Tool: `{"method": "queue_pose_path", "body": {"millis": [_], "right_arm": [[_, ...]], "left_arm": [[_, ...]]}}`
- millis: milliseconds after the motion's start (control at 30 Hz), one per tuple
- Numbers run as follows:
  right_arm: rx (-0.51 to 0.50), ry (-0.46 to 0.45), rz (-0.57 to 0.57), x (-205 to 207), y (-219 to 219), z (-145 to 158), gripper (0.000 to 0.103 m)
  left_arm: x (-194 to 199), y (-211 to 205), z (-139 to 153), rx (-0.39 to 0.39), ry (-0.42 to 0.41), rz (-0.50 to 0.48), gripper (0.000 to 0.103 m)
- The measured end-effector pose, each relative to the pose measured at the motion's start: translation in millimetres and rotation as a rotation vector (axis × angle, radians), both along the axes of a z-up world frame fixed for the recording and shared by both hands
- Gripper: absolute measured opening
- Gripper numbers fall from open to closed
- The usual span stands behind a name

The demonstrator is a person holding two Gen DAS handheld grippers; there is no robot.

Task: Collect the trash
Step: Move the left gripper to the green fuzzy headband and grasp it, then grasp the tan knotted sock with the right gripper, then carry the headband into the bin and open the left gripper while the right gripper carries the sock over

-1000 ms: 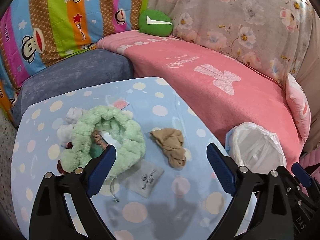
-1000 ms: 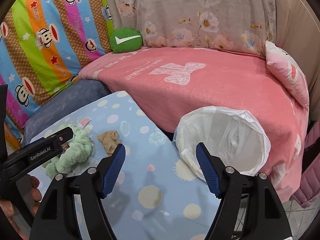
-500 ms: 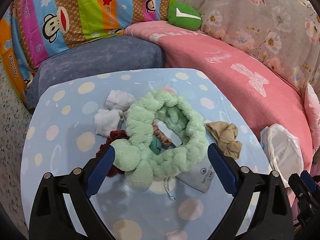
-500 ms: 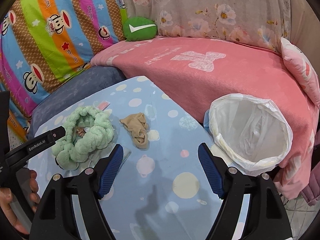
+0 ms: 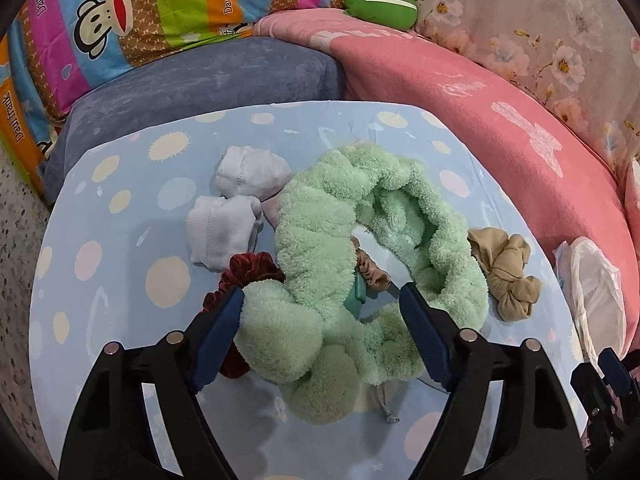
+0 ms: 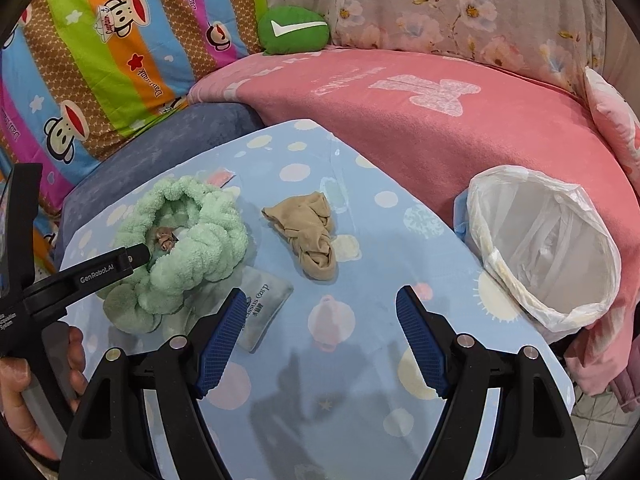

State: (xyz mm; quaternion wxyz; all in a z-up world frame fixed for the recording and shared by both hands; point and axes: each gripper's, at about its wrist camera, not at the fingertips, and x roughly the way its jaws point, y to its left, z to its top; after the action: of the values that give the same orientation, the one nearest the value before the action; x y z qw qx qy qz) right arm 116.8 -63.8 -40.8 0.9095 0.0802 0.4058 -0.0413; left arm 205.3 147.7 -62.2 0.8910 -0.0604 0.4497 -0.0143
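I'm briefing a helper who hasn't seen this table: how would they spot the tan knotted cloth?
Start at the blue dotted tablecloth in front of the pink sofa blanket. Between the fluffy green headband and the white-lined bin lies the tan knotted cloth, touching neither. It is the only beige piece, thin and twisted into a knot.

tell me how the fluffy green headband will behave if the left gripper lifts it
The green headband looks plush, so it will probably squash between the closing left gripper and sag. It likely weighs little. The red scrunchie touching it might get dragged along.
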Motion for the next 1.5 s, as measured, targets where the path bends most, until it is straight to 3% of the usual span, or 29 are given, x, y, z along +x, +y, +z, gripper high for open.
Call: {"method": "queue_pose_path", "body": {"millis": [67,133,200,400,533,633,767,1000,1233,1500], "right_arm": [[-0.005,0.008,0.002,8.2,1.4,-4.1,0.074],[-0.011,0.017,0.001,18.1,1.8,-8.7,0.074],[-0.012,0.025,0.003,30.6,1.6,-13.5,0.074],[-0.040,0.049,-0.012,68.7,-2.1,-27.9,0.074],[-0.050,0.073,-0.018,88.7,-6.4,-37.9,0.072],[-0.051,0.096,-0.010,101.2,-6.6,-47.3,0.063],[0.016,0.131,0.032,111.3,-5.0,-59.7,0.029],[0.004,0.109,0.047,101.7,4.8,-40.4,0.021],[-0.001,0.045,0.032,67.8,0.2,-3.3,0.020],[0.022,-0.033,-0.034,25.3,-40.8,38.6,0.020]], "left_arm": [[4.9,-0.9,-1.2,0.018,-0.002,-0.003,0.065],[8.4,-0.6,-1.9,0.032,-0.001,-0.002,0.046],[12.0,0.7,-2.4,0.029,0.005,-0.005,0.036],[20.5,-0.6,-0.3,0.036,-0.003,-0.022,0.021],[27.1,-1.8,3.0,0.032,-0.012,-0.034,0.018],[30.1,0.7,5.8,0.008,-0.016,-0.034,0.016],[31.7,2.5,12.2,-0.026,-0.026,-0.040,0.015],[33.7,-10.2,42.1,-0.031,-0.077,-0.068,0.013],[25.6,-44.8,82.7,-0.026,-0.143,-0.124,0.013],[4.5,-99.9,121.8,-0.031,-0.205,-0.209,0.012]]}}
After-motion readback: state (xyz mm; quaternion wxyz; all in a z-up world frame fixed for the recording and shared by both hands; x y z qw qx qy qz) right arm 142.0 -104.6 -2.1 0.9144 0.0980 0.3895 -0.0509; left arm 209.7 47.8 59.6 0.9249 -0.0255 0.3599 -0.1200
